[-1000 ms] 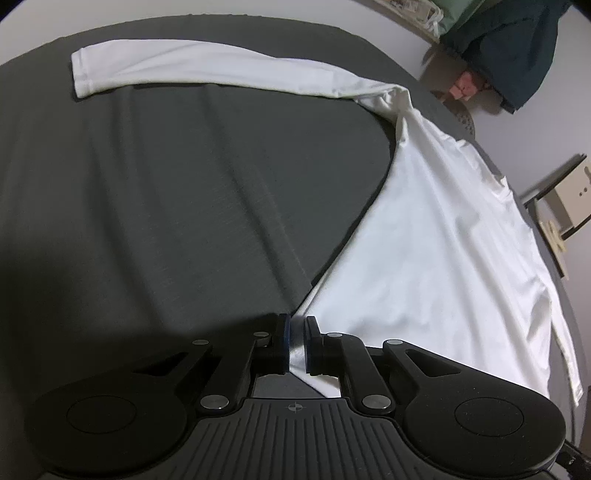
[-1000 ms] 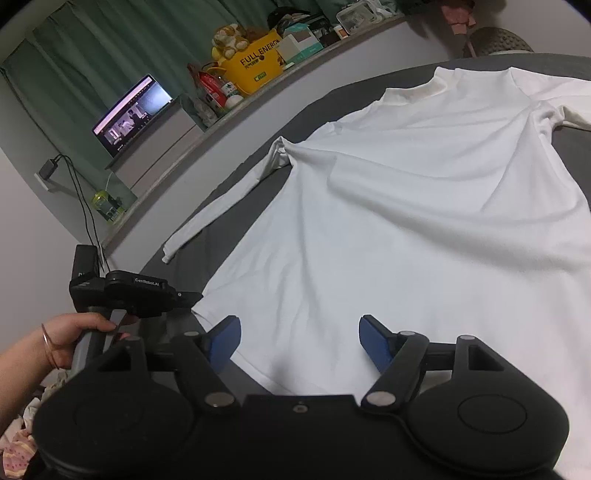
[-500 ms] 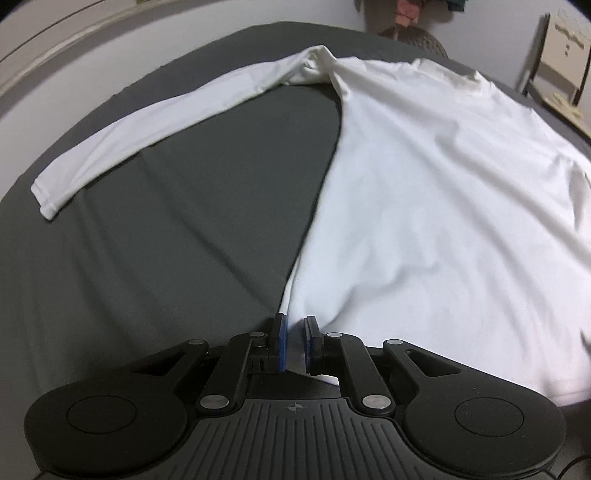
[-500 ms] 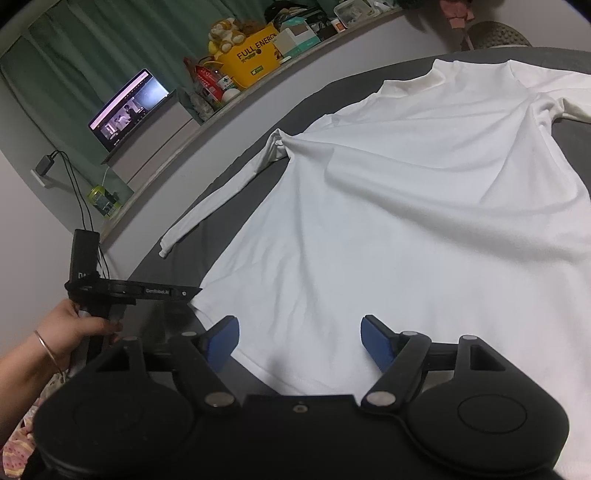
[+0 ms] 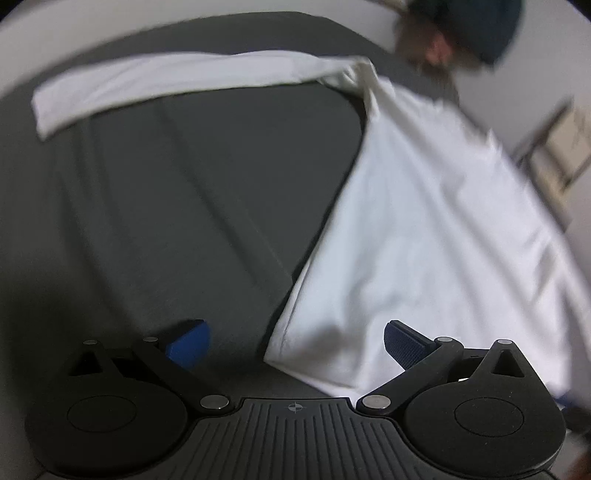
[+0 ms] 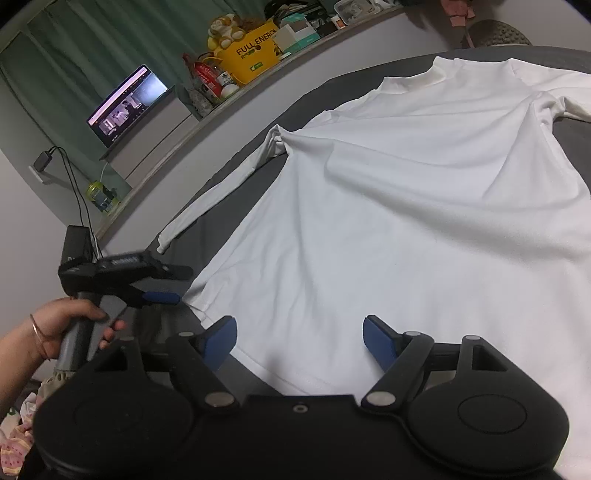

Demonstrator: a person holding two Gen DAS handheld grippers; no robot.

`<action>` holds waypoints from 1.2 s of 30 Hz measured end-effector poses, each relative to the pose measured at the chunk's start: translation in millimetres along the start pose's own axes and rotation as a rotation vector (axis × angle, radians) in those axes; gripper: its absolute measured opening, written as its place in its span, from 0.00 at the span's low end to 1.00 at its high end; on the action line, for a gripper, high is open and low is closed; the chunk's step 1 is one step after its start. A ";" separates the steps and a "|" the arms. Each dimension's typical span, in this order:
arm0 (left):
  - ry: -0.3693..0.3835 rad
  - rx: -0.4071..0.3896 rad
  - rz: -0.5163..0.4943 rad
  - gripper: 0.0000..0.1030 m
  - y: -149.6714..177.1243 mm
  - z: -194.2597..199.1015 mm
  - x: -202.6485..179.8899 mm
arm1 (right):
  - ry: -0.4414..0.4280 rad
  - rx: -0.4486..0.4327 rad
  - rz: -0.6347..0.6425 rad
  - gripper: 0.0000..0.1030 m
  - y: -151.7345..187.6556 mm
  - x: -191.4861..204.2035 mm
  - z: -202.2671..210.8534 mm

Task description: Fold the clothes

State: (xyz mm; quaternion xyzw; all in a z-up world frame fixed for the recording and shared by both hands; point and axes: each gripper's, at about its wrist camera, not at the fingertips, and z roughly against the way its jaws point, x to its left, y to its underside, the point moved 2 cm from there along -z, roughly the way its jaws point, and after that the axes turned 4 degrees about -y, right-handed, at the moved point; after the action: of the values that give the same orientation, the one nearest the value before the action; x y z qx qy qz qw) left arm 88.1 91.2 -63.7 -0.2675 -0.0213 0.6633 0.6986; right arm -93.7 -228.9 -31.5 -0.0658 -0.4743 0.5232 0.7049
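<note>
A white long-sleeved shirt [image 6: 406, 221] lies spread flat on the dark grey bed [image 6: 229, 218]. In the blurred left wrist view the same shirt [image 5: 424, 229] fills the right half, one sleeve [image 5: 166, 85] stretched across the top. My left gripper [image 5: 295, 343] stands open, its blue pads either side of the shirt's bottom hem corner, which lies loose on the bed. My right gripper [image 6: 297, 339] is open just above the hem, nothing between its fingers. The left gripper [image 6: 147, 291] also shows in the right wrist view, held by a hand [image 6: 62, 325] with a bracelet.
A ledge behind the bed carries a laptop [image 6: 129, 103], a yellow box [image 6: 255, 55], a plush toy and other clutter. Cables hang down the wall at the left. A dark garment [image 5: 476, 26] hangs beyond the bed's far corner. Bare grey bed [image 5: 184, 206] lies left of the shirt.
My left gripper, shut on the hem corner before, has opened and let it drop onto the bed. The left view swung and is blurred. My right gripper stayed open, hardly moving.
</note>
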 end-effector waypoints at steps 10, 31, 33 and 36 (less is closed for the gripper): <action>-0.032 0.017 -0.107 0.47 -6.4 -1.3 -0.4 | 0.015 0.015 0.000 0.74 1.4 -1.4 -1.4; -0.061 0.001 -0.243 0.04 -4.5 28.4 6.2 | 0.087 -0.013 -0.031 0.75 -6.1 -7.4 16.0; -0.088 0.029 -0.256 0.04 0.5 23.1 10.1 | 0.126 -0.037 -0.043 0.75 -10.8 -12.9 24.9; -0.090 0.033 -0.238 0.04 4.8 17.5 12.4 | 0.189 -0.114 -0.117 0.76 -23.5 -33.2 48.7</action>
State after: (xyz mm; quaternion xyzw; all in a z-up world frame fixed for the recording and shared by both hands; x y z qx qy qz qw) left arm 78.5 108.7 -54.7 -0.2215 -0.0734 0.5873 0.7750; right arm -113.9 -285.6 -11.2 -0.1271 -0.4377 0.4449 0.7709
